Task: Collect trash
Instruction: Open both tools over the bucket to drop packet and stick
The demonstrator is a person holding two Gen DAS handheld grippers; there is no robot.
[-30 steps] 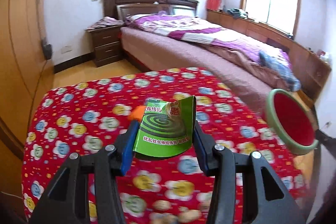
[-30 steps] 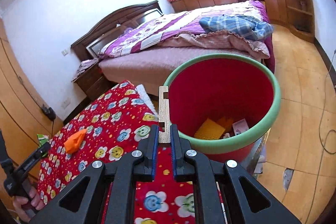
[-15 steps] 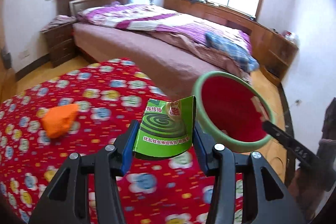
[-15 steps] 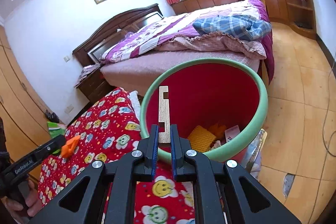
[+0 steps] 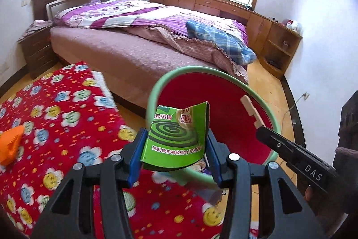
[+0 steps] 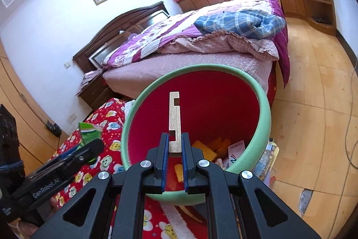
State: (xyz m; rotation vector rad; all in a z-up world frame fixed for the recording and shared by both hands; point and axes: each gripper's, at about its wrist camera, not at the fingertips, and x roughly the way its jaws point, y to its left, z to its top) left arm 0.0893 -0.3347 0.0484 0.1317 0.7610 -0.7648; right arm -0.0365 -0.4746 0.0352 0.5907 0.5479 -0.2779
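Note:
My left gripper is shut on a green mosquito-coil box and holds it at the near rim of the red bin with a green rim. My right gripper is shut on a notched wooden strip that stands upright over the bin's mouth. The bin holds yellow pieces and a paper scrap at its bottom. The right gripper with the strip shows in the left wrist view. The left gripper with the green box shows in the right wrist view.
An orange crumpled piece lies on the red flowered cloth at the left. A bed with purple bedding stands behind the bin. Wooden floor lies to the right, with a cable.
Both grippers have moved toward the bin with their loads. The green box has reached the bin's rim and the wooden strip now hangs over its mouth. The orange piece has slid to the left edge.

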